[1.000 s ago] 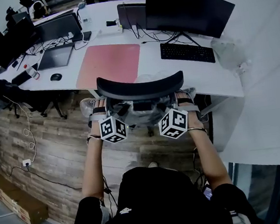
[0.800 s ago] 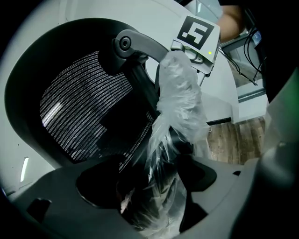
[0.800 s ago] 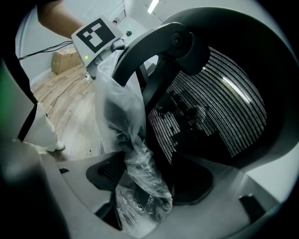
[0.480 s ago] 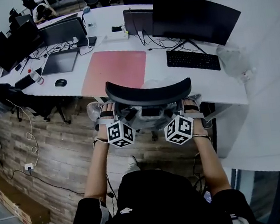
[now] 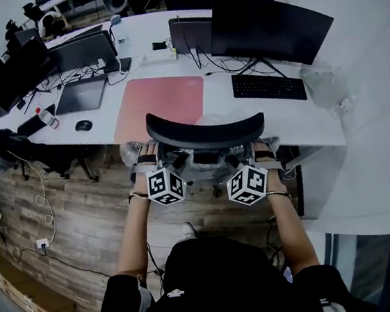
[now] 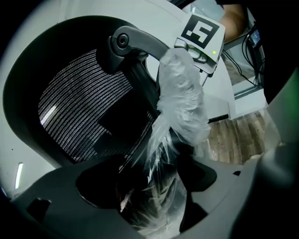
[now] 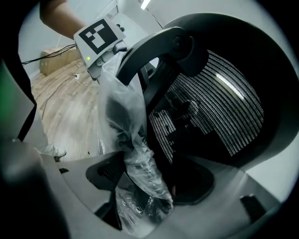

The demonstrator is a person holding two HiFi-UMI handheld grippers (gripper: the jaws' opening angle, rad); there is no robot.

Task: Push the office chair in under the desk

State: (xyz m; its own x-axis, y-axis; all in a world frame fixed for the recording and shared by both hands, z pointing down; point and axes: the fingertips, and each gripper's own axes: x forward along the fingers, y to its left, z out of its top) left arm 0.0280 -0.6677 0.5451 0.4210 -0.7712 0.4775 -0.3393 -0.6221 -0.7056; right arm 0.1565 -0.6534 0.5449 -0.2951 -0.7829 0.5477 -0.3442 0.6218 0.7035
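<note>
Hardly anything has shifted in the last half second. The office chair sits in about the same place against the desk, and you hold it as you did then. Compared with a second ago, its curved top rail covers a little more of the near edge of the pink desk mat.

The chair stands at the desk's near edge, and from your head view its top rail overlaps that edge. The seat below is hidden. Clear plastic film is wrapped around the frame behind the black mesh back.

Your left gripper is clamped on the film-wrapped frame at the chair's left side. Your right gripper is clamped the same way at the right side. The only print that can be made out is the black-and-white square markers on the left cube and the right cube.

Farther out on the desk, a black keyboard lies right of the mat, with a dark monitor beyond it. A mouse and a bottle lie to the left. Wood-plank floor shows under the desk's left part.
</note>
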